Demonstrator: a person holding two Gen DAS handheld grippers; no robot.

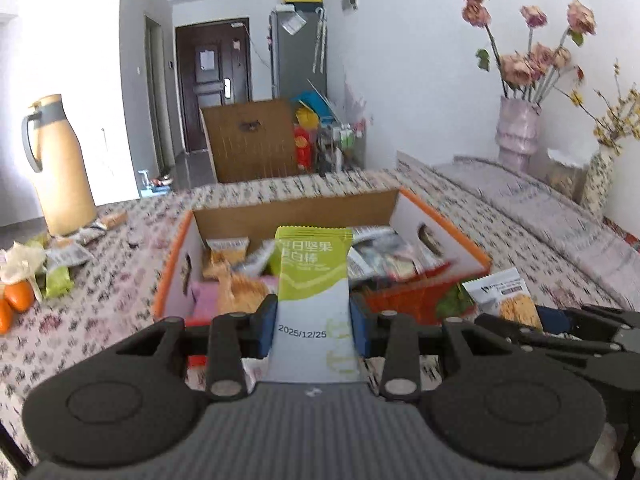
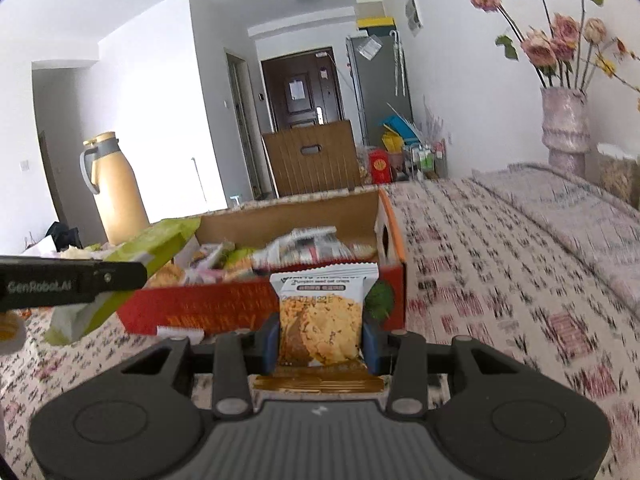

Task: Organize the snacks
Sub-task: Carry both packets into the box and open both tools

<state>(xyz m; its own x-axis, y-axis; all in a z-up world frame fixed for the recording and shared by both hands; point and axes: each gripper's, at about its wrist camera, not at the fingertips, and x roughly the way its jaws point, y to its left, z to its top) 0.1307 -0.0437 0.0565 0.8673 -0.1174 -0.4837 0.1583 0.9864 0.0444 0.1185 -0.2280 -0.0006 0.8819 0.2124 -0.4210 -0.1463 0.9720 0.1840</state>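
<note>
In the left wrist view, the left gripper (image 1: 314, 328) had its blue pads pinching a green-and-white protein bar wrapper (image 1: 314, 280) by its sides, the packet standing upright above the near edge of the open cardboard box with orange-red printed walls (image 1: 440, 216). That box sat on the flower-patterned tablecloth (image 1: 100, 312) and already held a heap of packets: an orange biscuit pack, pink wrappers and grey-white sachets. To the left, beside the tan thermos jug with a grey handle (image 1: 60, 164), several loose packets (image 1: 60, 264) and two orange fruits (image 1: 16, 300) lay outside the box, so sorting appeared well under way but unfinished. At the right edge a white oat-crisp packet (image 1: 508, 296) showed, carried by the other tool. In the right wrist view, the right gripper (image 2: 322, 340) was clamped on that oat-crisp packet, printed with a golden cookie, just short of the box's red front wall. The green bar crossed the left side, tilted over the box's corner. Both packets seemingly remained to be dropped in, along with the strays by the jug.
</note>
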